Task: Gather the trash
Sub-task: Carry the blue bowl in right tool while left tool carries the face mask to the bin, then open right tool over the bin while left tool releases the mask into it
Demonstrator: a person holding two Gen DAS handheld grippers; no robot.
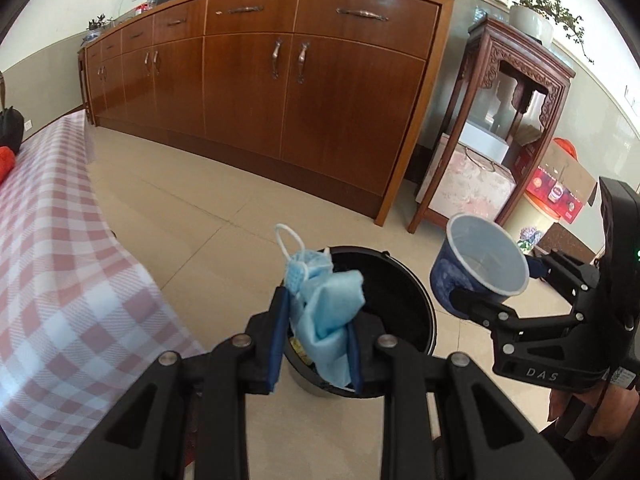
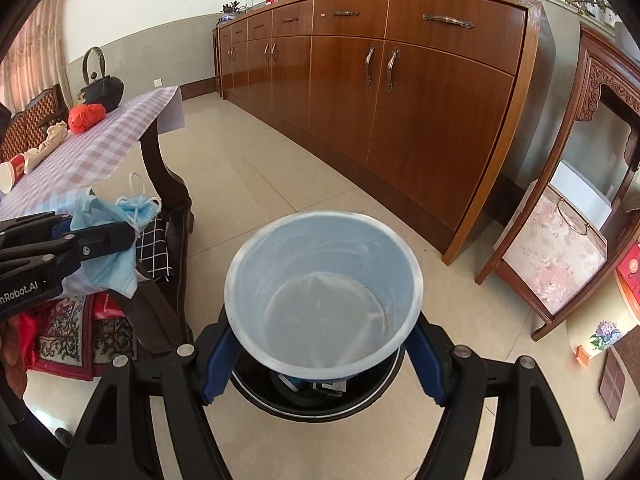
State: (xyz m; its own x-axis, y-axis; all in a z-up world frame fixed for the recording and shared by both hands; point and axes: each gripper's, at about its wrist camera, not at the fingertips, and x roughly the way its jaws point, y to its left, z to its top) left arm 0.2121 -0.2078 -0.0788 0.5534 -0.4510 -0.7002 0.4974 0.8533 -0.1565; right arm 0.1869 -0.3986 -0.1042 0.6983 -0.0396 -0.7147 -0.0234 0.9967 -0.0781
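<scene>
Left side first: checked-cloth table [image 2: 100, 148] is carrying what looks like more trash — a red-and-white paper cup [image 2: 10, 174] on its side at the near end, a beige crumpled wrapper [image 2: 46, 144], a red crumpled bag [image 2: 86, 117], and a black kettle [image 2: 100, 84] behind, which is probably not trash.

Left gripper [image 1: 316, 336] is pinching a crumpled blue face mask [image 1: 324, 304] between its blue pads; ear loops sticking up, cloth sagging below the jaws. In the left wrist view the mask is hanging above the near-left rim of the black trash bin [image 1: 404, 280], which stands on the tiled floor and already has some scraps in the bottom.

Right gripper [image 2: 322, 356] is clamped around an empty paper cup [image 2: 324, 288], blue outside, pale inside, mouth tilted toward the camera. The right wrist view is showing the bin's opening directly under the cup, so this one looks lined up.

Step in hand, as judged: dropping both pieces into the bin.
- Mask: soft and light, so it is likely to cling to a pad or drape over the rim. Better to carry it further over the middle of the opening and lower it before spreading the jaws, then give a small shake if a loop snags.
- Cup: rigid, will fall clean; releasing it low and over centre should stop it bouncing off the rim.
- The two grippers are working close together over one opening; letting go one at a time avoids a knock.

Right of the bin: long wooden sideboard [image 1: 280, 80], carved stand [image 1: 516, 92], both well apart from the work.
</scene>
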